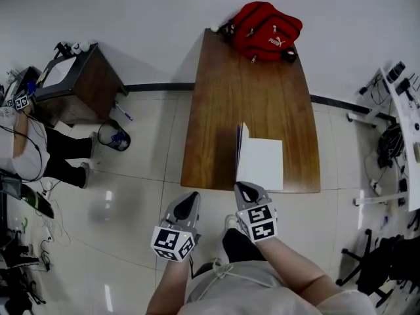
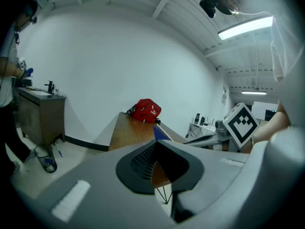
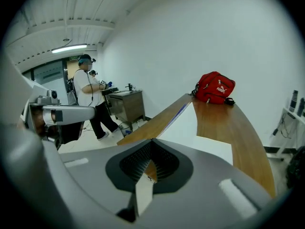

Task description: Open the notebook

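Note:
The notebook [image 1: 261, 163] lies on the near part of the wooden table [image 1: 213, 117]. Its white page faces up and its blue-edged cover [image 1: 239, 151] stands upright along the left side. The blue cover [image 2: 162, 132] also shows in the left gripper view, and the white page [image 3: 202, 128] in the right gripper view. My right gripper [image 1: 245, 189] is shut and empty, just off the table's near edge below the notebook's left corner. My left gripper [image 1: 190, 197] is also shut and empty, further left over the floor. Neither touches the notebook.
A red backpack [image 1: 264, 30] sits at the table's far end against the wall. A dark cabinet [image 1: 77, 84] and a bin [image 1: 113, 137] stand to the left, with a person [image 1: 26, 146] beside them. A white desk with cables [image 1: 403, 110] is at the right.

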{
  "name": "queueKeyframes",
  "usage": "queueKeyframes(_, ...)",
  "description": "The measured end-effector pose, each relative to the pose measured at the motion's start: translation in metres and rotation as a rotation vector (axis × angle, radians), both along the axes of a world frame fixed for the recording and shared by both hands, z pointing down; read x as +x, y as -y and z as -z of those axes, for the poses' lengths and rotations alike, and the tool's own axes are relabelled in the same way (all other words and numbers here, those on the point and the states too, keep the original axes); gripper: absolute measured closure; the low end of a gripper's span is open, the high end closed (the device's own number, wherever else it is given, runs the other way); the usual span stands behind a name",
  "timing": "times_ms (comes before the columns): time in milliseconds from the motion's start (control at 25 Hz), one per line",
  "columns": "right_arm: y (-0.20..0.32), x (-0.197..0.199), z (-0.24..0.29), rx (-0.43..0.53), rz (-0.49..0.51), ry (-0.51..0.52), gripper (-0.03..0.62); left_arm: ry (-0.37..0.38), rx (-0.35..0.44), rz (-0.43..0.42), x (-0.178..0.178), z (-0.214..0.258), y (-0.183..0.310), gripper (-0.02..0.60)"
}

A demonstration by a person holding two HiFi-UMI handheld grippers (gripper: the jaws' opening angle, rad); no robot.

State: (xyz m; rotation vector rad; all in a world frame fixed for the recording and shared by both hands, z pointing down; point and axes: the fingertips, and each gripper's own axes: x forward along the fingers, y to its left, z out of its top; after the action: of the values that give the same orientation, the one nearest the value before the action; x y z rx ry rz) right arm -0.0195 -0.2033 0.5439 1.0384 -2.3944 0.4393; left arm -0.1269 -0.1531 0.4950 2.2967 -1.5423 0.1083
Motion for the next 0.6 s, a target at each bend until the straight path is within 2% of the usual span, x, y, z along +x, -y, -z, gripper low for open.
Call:
queueKeyframes(360, 0.002, -0.068, -0.047, -0.073, 0.138, -0.034, 0.583, -0.010, -0.066, 0.111, -0.046, -0.027, -0.005, 0.577)
queueKeyframes(600, 0.004, -0.089, -0.098, -0.169, 0.157, -0.046, 0.574, -0.028, -0.136, 0.141, -0.061, -0.060, -0.006, 0.577)
